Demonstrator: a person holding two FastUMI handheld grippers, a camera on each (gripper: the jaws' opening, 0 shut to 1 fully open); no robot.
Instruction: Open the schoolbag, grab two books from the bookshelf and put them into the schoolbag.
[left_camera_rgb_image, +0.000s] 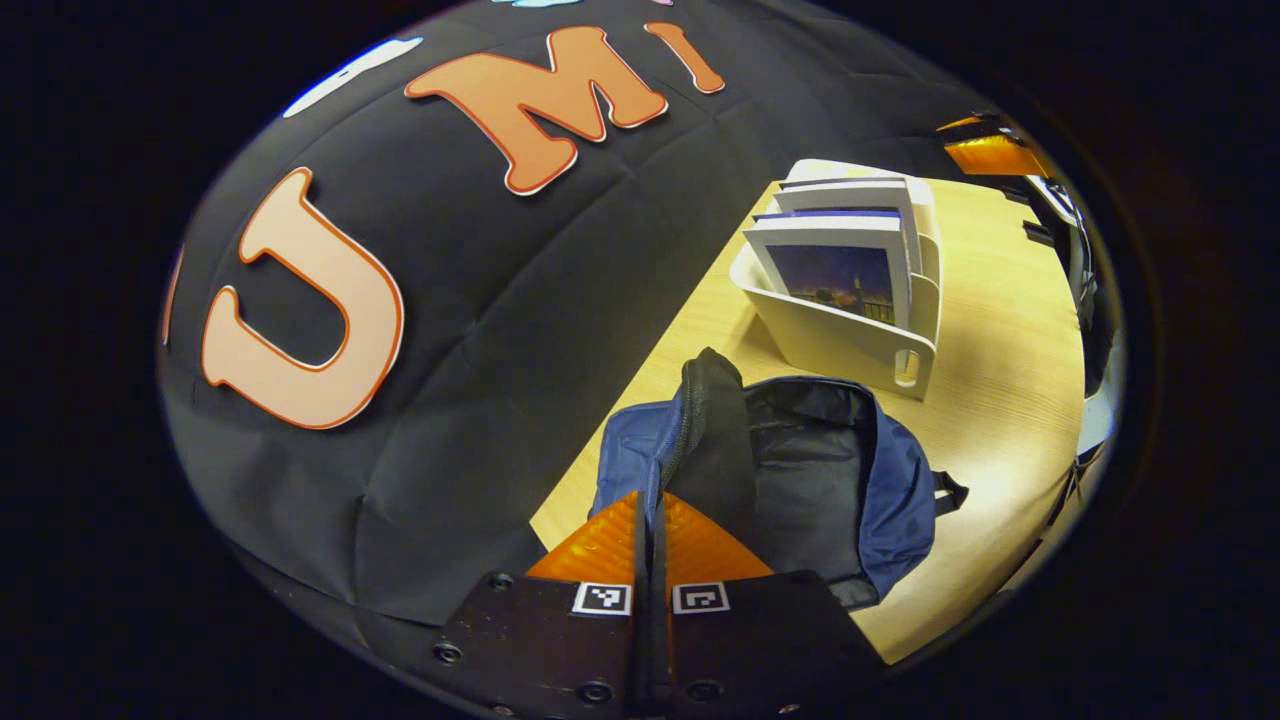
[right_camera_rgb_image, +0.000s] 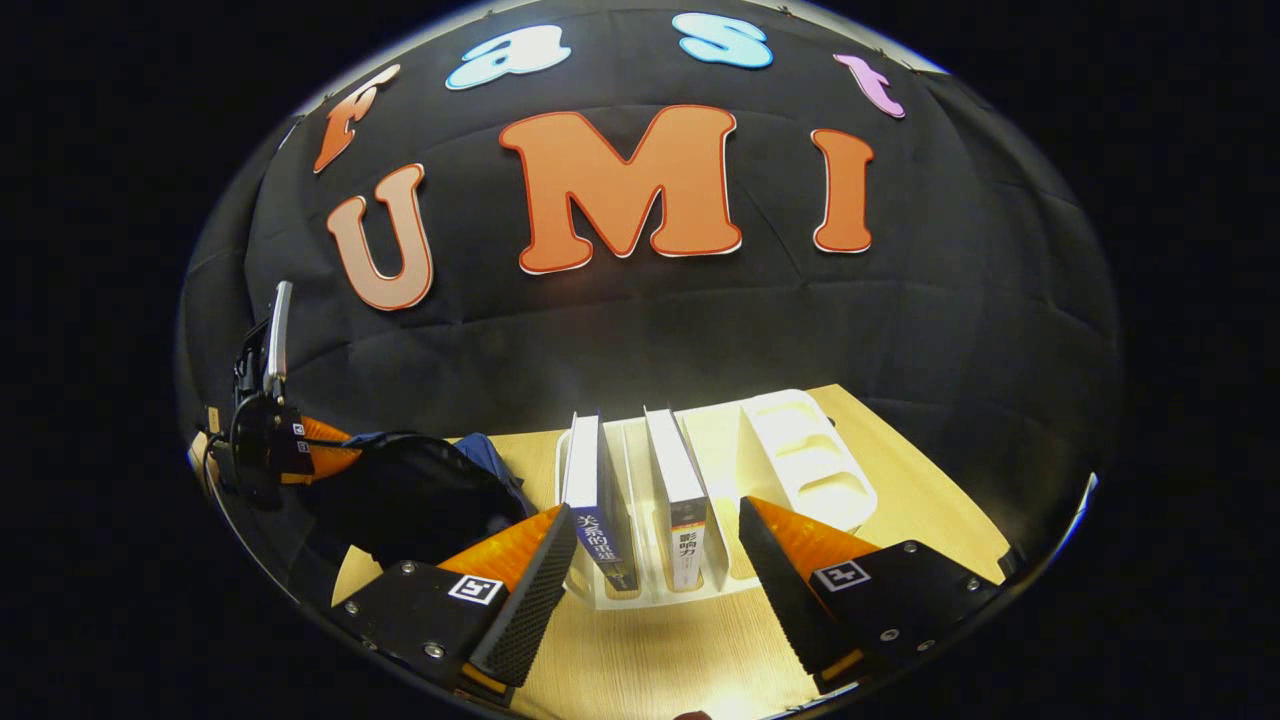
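Right now my left gripper (left_camera_rgb_image: 652, 520) has its fingers pressed together on the black edge of the schoolbag's opened flap, pinching that fabric between them. The blue schoolbag (left_camera_rgb_image: 900, 490) lies on the wooden table (left_camera_rgb_image: 1000, 400) with its dark interior gaping open, just beside the white bookshelf (left_camera_rgb_image: 850, 340). My right gripper (right_camera_rgb_image: 655, 555) is spread wide, holding nothing, with its fingers straddling the near end of the bookshelf (right_camera_rgb_image: 800, 450). Two books stand upright in separate slots between those fingers: a blue-spined book (right_camera_rgb_image: 590, 490) near my left finger, and a white-spined book (right_camera_rgb_image: 680, 500) next to it. The rack's rightmost slots hold no books.
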